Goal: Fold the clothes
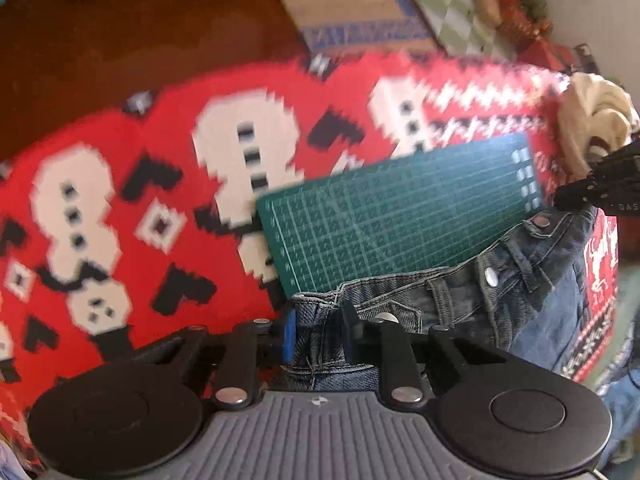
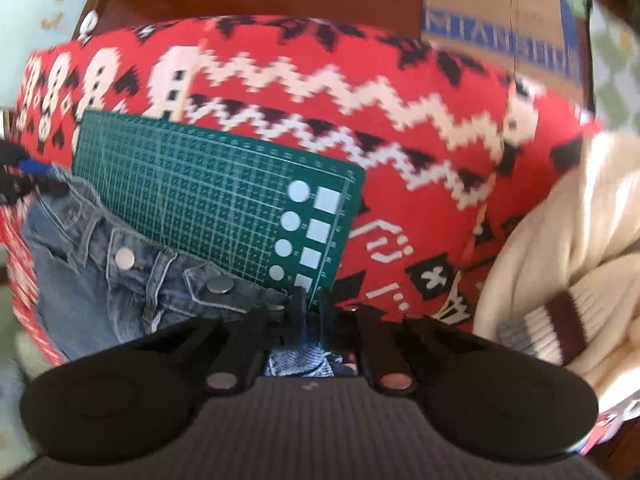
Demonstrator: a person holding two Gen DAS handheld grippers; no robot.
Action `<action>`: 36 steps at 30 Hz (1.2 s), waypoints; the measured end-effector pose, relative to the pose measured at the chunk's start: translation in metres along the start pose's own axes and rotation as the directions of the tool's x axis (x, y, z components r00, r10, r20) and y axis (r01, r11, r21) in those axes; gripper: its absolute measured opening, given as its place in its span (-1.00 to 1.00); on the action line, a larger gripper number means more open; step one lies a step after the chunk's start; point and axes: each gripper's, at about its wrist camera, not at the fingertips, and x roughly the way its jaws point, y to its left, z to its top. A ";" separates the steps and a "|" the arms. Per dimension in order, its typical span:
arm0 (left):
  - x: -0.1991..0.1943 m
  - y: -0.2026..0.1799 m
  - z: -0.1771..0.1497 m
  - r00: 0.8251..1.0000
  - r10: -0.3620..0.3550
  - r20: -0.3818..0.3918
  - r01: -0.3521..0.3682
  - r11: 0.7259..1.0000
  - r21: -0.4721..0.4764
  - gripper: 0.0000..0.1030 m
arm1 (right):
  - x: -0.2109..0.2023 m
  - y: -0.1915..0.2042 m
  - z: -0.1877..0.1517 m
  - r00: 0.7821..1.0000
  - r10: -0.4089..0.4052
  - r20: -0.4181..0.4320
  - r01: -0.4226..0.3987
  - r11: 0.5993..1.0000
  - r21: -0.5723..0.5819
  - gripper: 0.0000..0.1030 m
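A pair of blue jeans (image 1: 460, 292) lies waistband up on a red knitted cloth with white snowmen (image 1: 160, 160). The waistband overlaps the near edge of a green cutting mat (image 1: 392, 216). My left gripper (image 1: 319, 334) points steeply down, and its blue pads pinch the left end of the waistband. In the right wrist view the jeans (image 2: 120, 280) stretch off to the left. My right gripper (image 2: 311, 308) is shut, with denim at the right end of the waistband caught between its fingers, just at the mat's (image 2: 208, 200) near corner.
A cream sweater with a dark stripe (image 2: 560, 260) is heaped on the red cloth (image 2: 400, 200) at the right. Behind the cloth a cardboard box (image 1: 352, 12) stands on the brown table (image 1: 120, 32). Packages and clutter fill the far right corner.
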 end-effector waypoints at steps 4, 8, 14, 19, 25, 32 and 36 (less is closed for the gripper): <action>-0.038 -0.010 -0.022 0.980 0.057 0.191 -0.055 0.998 -0.016 -0.70 | -0.037 0.026 -0.019 0.972 -0.085 0.219 0.117 0.984 -0.136 -1.00; -0.038 -0.031 -0.044 0.942 0.121 0.312 -0.125 0.992 -0.008 -0.71 | -0.063 0.048 -0.042 0.894 -0.138 0.427 0.225 0.961 -0.160 -1.00; -0.033 -0.026 -0.051 0.939 0.103 0.329 -0.074 0.992 -0.100 -0.72 | -0.027 0.012 -0.044 0.931 -0.039 0.363 0.021 0.998 0.055 -0.75; -0.040 -0.026 -0.058 0.942 0.071 0.329 -0.036 0.993 -0.110 -0.72 | -0.006 -0.024 -0.017 0.965 0.049 0.259 -0.101 0.977 0.190 -0.45; -0.046 -0.027 -0.074 0.948 0.023 0.317 0.020 0.991 -0.134 -0.73 | 0.011 -0.033 -0.013 0.991 0.120 0.055 -0.130 0.960 0.248 -0.43; -0.049 -0.032 -0.104 0.960 -0.030 0.280 0.070 0.988 -0.136 -0.74 | 0.003 -0.045 -0.045 0.960 0.276 0.051 -0.275 0.889 0.367 -0.38; -0.049 -0.038 -0.126 0.968 -0.050 0.248 0.089 0.985 -0.146 -0.74 | -0.013 -0.045 -0.073 0.917 0.371 0.147 -0.398 0.830 0.390 -0.20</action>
